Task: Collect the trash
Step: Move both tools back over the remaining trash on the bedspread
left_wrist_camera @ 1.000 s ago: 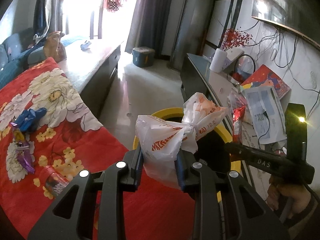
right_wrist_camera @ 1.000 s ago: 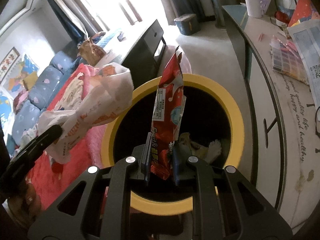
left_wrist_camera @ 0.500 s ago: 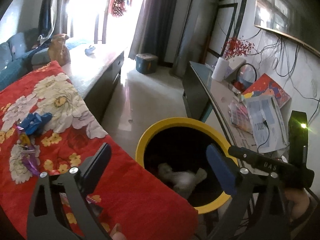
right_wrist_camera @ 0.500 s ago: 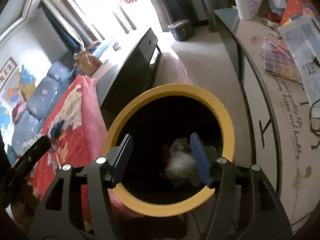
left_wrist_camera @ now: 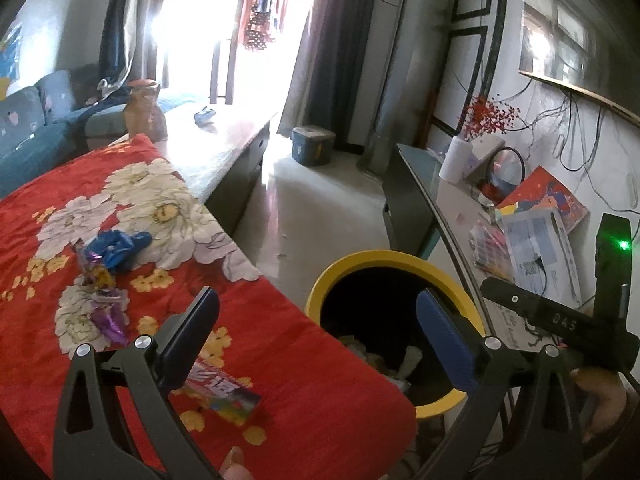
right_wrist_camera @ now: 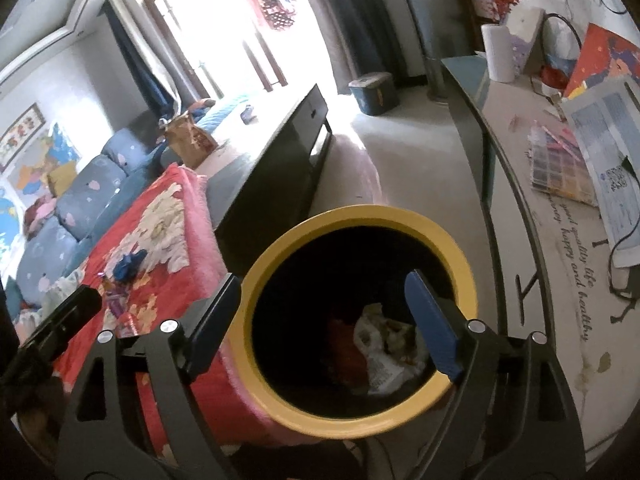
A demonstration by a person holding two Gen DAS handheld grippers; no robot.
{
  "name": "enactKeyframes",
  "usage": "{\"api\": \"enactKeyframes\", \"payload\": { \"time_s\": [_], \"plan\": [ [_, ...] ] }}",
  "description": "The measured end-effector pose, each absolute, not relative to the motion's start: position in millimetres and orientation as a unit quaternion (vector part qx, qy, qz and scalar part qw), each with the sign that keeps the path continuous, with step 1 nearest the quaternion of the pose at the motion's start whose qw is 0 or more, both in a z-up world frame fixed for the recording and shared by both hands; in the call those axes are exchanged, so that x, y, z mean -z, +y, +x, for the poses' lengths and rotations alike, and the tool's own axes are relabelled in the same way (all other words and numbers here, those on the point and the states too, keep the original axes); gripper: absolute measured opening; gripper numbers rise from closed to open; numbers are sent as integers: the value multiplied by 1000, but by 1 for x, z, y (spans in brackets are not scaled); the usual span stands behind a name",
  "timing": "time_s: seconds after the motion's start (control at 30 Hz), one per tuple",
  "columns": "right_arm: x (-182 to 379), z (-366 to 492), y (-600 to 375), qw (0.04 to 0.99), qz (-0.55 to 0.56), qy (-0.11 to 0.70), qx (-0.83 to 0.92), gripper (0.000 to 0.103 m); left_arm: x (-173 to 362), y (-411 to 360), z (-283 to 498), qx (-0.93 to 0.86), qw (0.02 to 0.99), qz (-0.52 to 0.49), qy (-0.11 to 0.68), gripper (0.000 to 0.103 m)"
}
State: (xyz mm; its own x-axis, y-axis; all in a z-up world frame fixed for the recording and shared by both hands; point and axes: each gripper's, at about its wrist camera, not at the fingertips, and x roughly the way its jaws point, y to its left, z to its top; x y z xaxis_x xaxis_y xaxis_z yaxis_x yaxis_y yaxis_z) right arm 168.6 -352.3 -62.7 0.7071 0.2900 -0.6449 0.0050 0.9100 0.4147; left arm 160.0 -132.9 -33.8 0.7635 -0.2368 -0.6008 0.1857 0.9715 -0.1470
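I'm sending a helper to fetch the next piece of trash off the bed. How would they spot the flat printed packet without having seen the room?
Find the red floral blanket beside the yellow-rimmed bin. The flat printed packet lies near the blanket's front edge, closest to the left gripper. Unlike the crumpled blue wrapper and purple wrappers farther back, it is a smooth, colourful rectangle lying flat.

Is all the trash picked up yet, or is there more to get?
Not yet. A white bag and red wrapper lie in the yellow bin. Both grippers, left and right, have just opened, empty. The blue wad, purple wrappers and a colourful packet remain on the red blanket.
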Motion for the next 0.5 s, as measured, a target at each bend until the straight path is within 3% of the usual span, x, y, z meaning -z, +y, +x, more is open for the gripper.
{"api": "enactKeyframes", "payload": {
  "time_s": [0.5],
  "plan": [
    [49, 161, -322, 910, 167, 365, -108, 82, 24, -100, 147, 80, 946, -60, 307, 96]
  ]
}}
